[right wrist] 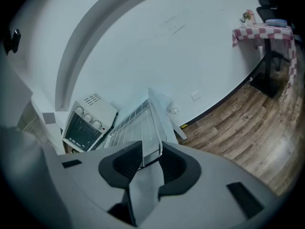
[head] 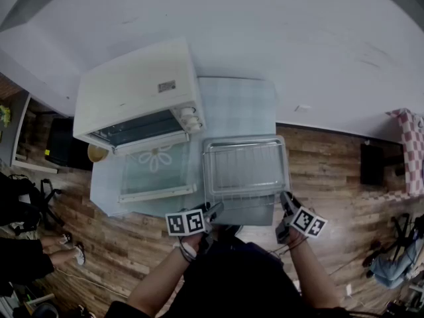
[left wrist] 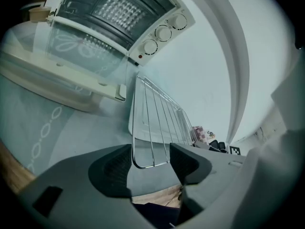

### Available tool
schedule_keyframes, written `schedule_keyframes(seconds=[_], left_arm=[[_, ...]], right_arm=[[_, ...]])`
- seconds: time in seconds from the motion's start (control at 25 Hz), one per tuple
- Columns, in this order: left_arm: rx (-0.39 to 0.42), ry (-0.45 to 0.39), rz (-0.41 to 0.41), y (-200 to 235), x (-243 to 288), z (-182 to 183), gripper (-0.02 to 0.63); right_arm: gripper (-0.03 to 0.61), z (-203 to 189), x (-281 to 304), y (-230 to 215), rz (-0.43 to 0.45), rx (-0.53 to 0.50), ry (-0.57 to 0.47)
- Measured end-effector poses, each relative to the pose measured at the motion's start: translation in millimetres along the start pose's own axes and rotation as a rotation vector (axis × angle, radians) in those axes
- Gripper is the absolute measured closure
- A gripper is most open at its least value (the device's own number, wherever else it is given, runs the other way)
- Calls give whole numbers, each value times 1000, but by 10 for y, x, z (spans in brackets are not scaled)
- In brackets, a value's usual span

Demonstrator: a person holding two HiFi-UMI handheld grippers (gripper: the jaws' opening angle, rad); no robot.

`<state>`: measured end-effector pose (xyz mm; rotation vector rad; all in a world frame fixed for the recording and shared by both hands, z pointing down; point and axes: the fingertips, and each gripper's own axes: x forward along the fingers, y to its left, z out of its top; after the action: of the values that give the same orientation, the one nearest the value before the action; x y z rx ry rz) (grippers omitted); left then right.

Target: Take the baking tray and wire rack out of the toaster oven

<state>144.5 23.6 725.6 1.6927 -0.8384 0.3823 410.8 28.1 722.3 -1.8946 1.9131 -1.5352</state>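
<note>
**Baking tray (head: 207, 172) and wire rack (head: 246, 166) out of the toaster oven (head: 132, 88), lying on the table (head: 238, 105) just right of the open door (head: 156, 171).**
The left gripper (left wrist: 150, 160) is held with its jaws apart, and a corner loop of the rack lies unpressed between them. The right gripper (right wrist: 151, 157) is clamped on the tray's near rim. The load is thus gripped on one side only, near the table's front edge. If that side is lifted or pulled, the tray may be tilted and the loose rack slid off. The loop may also be snagged if the left jaws are drawn back.

The open oven door (head: 158, 171) blocks the table (head: 238, 108) left of the tray (head: 245, 140).
</note>
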Motion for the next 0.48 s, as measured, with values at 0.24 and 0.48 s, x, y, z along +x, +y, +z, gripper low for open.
schedule_keyframes(seconds=[0.24,0.48], left_arm=[[29,65,14,20,-87,-115,341],[48,70,-15,-105,-277,-131,341]], right_arm=[[457,41,34,28,-25,-67,-22],[419,3,63,44,-105,-134,8]])
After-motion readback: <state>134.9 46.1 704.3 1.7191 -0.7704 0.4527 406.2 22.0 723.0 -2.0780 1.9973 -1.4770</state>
